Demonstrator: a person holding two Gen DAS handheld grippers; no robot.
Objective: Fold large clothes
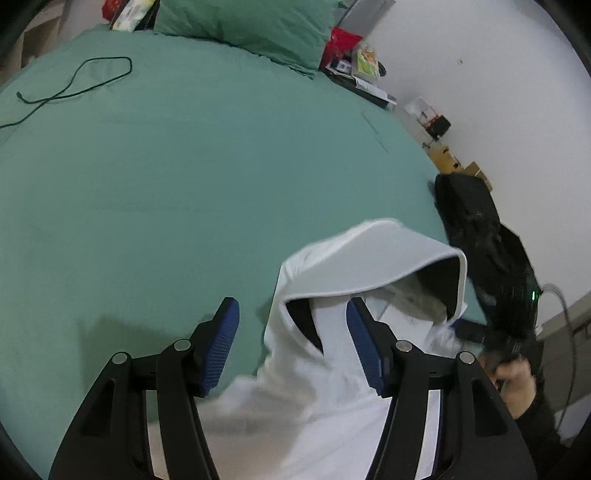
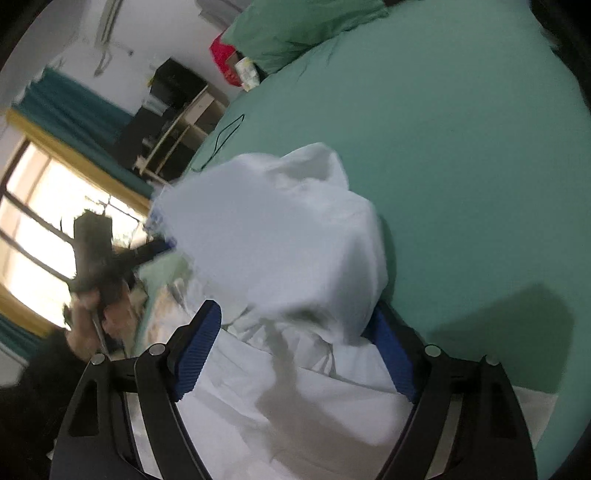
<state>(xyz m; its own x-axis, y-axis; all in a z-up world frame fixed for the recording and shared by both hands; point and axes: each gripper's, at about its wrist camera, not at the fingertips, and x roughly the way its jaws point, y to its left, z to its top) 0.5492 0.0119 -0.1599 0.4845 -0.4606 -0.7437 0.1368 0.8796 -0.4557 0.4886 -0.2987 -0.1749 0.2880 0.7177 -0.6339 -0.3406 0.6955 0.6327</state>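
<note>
Smooth white cloth hoodie (image 1: 332, 387); matt green cloth bedsheet (image 1: 166, 184).

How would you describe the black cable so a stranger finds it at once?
Start at the big green bed, then look toward its far side near the green pillow. The cable lies loose on the sheet, a thin black looping line, the only thing on that stretch.

There is one white hoodie (image 1: 332, 387) on one green bed (image 1: 184, 184). One green pillow (image 1: 243, 26) lies at the far end of the bed. One thin black cord (image 1: 74, 85) curls on the sheet. There are two hand-held grippers, the left hand-held gripper (image 1: 293, 347) and the right hand-held gripper (image 2: 295, 354), and each one has two blue pads. One window (image 2: 40, 225) shows.
</note>
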